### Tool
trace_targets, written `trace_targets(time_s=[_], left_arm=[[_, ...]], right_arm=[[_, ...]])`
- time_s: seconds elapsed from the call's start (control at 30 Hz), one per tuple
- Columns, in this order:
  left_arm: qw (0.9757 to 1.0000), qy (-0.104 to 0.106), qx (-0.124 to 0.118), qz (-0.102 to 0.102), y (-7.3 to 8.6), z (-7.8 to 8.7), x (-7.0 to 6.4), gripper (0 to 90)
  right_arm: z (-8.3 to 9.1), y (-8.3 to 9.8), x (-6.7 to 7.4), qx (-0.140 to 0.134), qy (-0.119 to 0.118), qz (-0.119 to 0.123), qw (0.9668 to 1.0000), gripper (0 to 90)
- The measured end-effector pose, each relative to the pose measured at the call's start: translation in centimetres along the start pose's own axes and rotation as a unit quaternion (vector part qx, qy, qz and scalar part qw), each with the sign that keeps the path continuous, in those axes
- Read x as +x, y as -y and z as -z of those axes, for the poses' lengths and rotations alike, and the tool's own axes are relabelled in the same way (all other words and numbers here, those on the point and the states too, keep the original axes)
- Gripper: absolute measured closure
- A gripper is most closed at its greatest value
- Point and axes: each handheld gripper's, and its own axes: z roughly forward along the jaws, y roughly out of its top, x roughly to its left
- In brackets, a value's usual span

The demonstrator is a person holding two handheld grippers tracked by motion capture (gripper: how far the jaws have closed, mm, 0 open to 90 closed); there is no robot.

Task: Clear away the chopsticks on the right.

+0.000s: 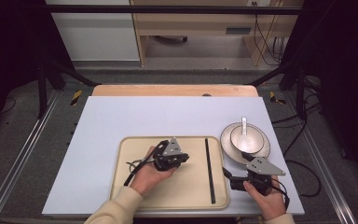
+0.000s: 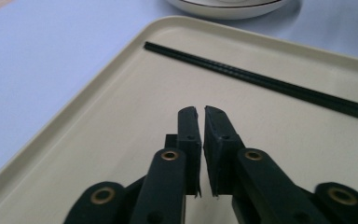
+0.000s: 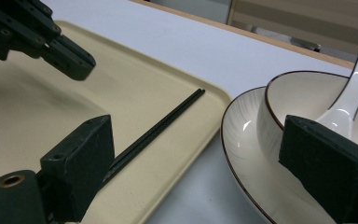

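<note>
Tabletop [image 1: 121, 112] left and far lies open; chopsticks [image 1: 209, 168] cross the tray [image 1: 126, 186], plate [image 1: 228, 149] crowds right.

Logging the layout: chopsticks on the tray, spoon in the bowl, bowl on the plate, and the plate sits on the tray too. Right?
Not quite. The plate sits on the table beside the tray, not on it; the high view shows this. The chopsticks do lie on the tray, and the spoon is in the bowl on the plate.

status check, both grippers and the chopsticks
Left hand-held gripper shut, empty, over beige plastic tray. Right hand-held gripper open beside white plate. Black chopsticks untouched on tray.
</note>
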Motion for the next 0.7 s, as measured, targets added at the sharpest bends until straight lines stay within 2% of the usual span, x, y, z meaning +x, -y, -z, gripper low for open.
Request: trace_targets(time_s=[0.03,0.1,0.13,0.2,0.27,0.3,0.33,0.37,0.43,0.47,0.5,0.53,0.7], left_arm=[[0.9998,-0.013,-0.010,0.007,0.7,1.1,0.4,80.0],[0.9996,-0.020,-0.018,0.012,1.0,1.7,0.6,72.3],[0.9990,-0.027,-0.033,0.014,1.5,2.9,0.8,69.3],[0.9986,-0.033,-0.039,0.015,1.7,3.4,0.9,61.6],[0.9980,-0.039,-0.050,0.011,2.1,4.5,1.2,59.8],[0.9971,-0.047,-0.059,0.011,2.4,5.4,1.5,54.5],[0.9971,-0.047,-0.059,0.011,2.4,5.4,1.5,51.5],[0.9966,-0.051,-0.064,0.012,2.6,5.8,1.7,51.5],[0.9949,-0.060,-0.079,0.017,3.2,7.0,2.1,45.2],[0.9949,-0.060,-0.079,0.017,3.2,7.0,2.1,43.0],[0.9935,-0.070,-0.088,0.021,3.5,7.9,2.4,40.5],[0.9935,-0.070,-0.088,0.021,3.5,7.9,2.4,38.0],[0.9899,-0.086,-0.107,0.035,4.8,9.9,3.3,31.0]], right_arm=[[-0.1,0.0,0.1,0.000,-0.001,0.003,1.0000,10.2],[-0.2,0.0,0.2,0.001,-0.001,0.005,1.0000,10.1],[-0.2,0.0,0.3,0.002,-0.002,0.005,1.0000,10.0],[-0.2,0.0,0.3,0.002,-0.002,0.005,1.0000,10.0],[-0.2,0.0,0.3,0.002,-0.002,0.005,1.0000,9.8],[-0.3,0.0,0.3,0.000,-0.003,0.007,1.0000,9.7],[-0.3,0.0,0.3,0.000,-0.003,0.007,1.0000,9.7],[-0.3,0.0,0.4,0.000,-0.003,0.006,1.0000,9.6],[-0.2,-0.1,0.4,-0.002,-0.004,0.007,1.0000,9.4],[-0.2,-0.1,0.4,-0.002,-0.004,0.007,1.0000,9.4],[-0.3,-0.1,0.4,-0.002,-0.004,0.007,1.0000,9.4],[-0.3,-0.1,0.4,-0.002,-0.004,0.007,1.0000,9.4],[-0.3,0.0,0.4,-0.003,-0.004,0.007,1.0000,9.2]])
